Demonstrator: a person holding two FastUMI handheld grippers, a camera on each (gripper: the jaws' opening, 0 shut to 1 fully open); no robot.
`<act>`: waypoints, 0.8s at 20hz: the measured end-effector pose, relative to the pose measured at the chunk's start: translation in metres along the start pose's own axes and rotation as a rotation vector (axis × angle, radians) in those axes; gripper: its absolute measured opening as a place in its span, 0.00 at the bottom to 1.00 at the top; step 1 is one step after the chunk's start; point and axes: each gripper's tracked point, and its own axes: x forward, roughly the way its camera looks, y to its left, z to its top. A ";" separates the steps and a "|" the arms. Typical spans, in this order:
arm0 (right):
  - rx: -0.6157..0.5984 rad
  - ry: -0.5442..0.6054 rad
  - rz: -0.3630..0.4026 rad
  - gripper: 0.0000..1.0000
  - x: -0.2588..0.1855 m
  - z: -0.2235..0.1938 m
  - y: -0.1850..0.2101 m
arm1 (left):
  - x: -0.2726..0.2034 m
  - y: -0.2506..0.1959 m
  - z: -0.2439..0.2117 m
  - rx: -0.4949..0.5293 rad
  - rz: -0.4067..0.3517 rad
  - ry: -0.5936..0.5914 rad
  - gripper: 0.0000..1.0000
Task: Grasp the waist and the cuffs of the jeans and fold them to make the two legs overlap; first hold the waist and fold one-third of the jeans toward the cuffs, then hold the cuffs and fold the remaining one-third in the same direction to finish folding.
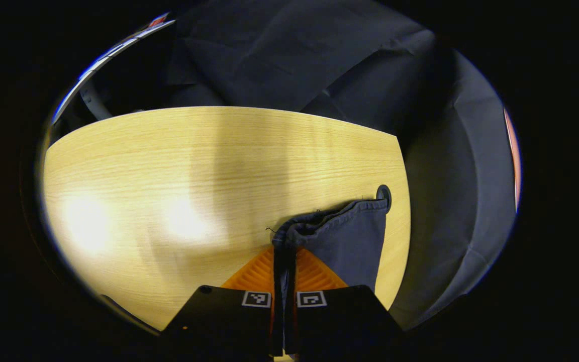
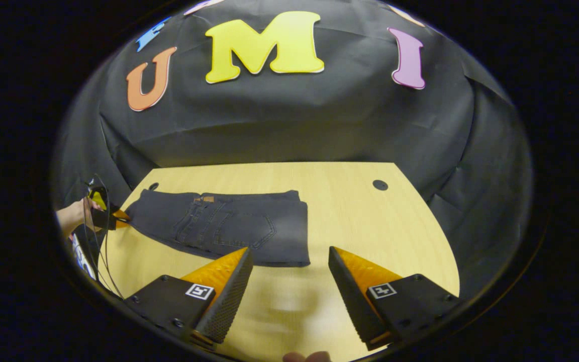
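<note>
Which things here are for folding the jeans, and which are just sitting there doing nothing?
For the job:
- jeans, partly folded on the table
- left gripper, pinching the jeans' edge
- right gripper, open, holding nothing

Just there:
- wooden table
- round hole in the tabletop
- black cloth wall

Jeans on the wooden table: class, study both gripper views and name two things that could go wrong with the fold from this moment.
1. The left gripper pinches only a thin edge of the jeans; the cloth might slip free when pulled.
2. The right gripper hangs open, apart from the jeans, so one-sided pulling may skew the fold.
3. The jeans lie near the table edge and could slide off.
</note>
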 end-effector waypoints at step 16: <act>-0.002 -0.112 -0.026 0.94 -0.082 -0.001 -0.034 | -0.166 -0.179 -0.062 0.638 -0.447 -0.201 0.04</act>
